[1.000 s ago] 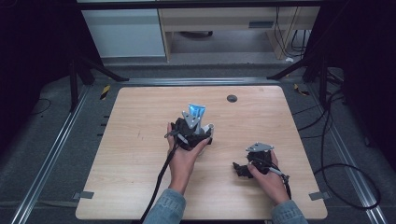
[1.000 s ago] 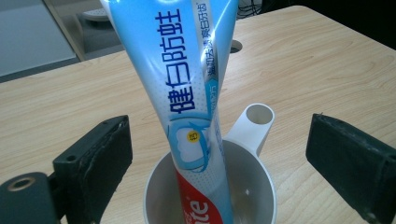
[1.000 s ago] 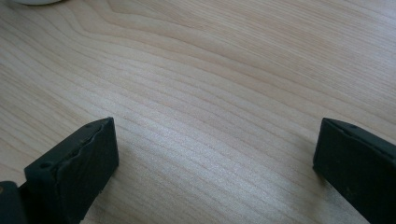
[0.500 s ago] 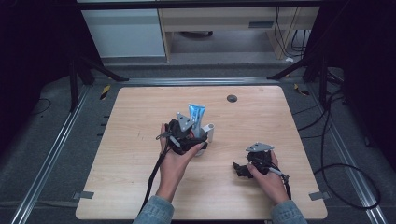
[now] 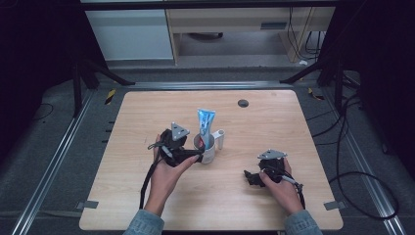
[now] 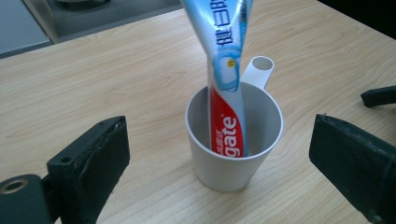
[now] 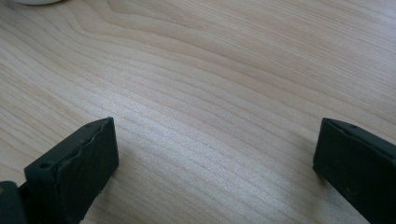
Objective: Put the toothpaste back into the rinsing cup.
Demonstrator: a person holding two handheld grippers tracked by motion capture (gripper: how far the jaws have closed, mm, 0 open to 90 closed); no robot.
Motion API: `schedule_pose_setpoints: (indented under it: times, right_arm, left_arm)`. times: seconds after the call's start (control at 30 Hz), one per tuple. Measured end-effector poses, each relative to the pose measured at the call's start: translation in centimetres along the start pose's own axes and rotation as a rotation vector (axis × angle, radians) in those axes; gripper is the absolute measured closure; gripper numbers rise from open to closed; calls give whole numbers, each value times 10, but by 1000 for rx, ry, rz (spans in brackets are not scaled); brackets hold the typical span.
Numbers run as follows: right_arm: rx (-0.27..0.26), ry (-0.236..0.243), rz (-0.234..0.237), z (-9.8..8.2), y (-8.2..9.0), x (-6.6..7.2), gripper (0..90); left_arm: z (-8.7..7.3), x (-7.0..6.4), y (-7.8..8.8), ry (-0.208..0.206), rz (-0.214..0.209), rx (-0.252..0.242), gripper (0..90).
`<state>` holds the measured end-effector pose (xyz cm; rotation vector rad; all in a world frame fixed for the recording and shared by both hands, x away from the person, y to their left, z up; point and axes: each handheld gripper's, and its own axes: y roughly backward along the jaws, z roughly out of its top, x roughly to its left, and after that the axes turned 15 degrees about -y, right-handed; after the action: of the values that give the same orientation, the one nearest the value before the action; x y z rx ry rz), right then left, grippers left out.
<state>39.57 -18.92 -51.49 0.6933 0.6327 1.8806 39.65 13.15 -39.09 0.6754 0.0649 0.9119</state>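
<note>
A: Is there any writing to read?

B: Yes, on the toothpaste tube (image 6: pixel 227 88) standing in the white cup (image 6: pixel 233 154). White letters "gate" sit on its red lower part. Blue characters higher up are too cut off to read.

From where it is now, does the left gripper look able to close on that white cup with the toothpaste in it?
Probably yes. The left gripper is open, one jaw on either side of the white cup, with bare table between. The toothpaste tube stands inside, out of the way.
</note>
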Motion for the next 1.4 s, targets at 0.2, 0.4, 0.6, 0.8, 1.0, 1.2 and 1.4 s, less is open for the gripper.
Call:
schedule_pose_setpoints:
  times: [0.2, 0.4, 0.6, 0.8, 1.0, 1.2, 1.4]
  right_arm:
    - [0, 2, 0, 0, 0, 0, 4]
    - [0, 0, 0, 0, 0, 0, 3]
    - [0, 1, 1, 0, 0, 0, 3]
    - [0, 1, 1, 0, 0, 0, 4]
    - [1, 1, 1, 0, 0, 0, 4]
    - [0, 2, 0, 0, 0, 0, 3]
    - [0, 2, -1, 1, -1, 0, 3]
  left_arm:
    - [-7, 10, 8, -4, -6, 24, 46]
    - [-20, 21, 12, 5, 1, 47, 46]
    - [-32, 31, 13, 6, 22, 77, 46]
    - [-44, 39, 13, 1, 34, 103, 46]
    - [-55, 48, 12, 6, 49, 135, 46]
    - [-65, 56, 15, 13, 75, 156, 45]
    - [-76, 64, 15, 7, 91, 191, 42]
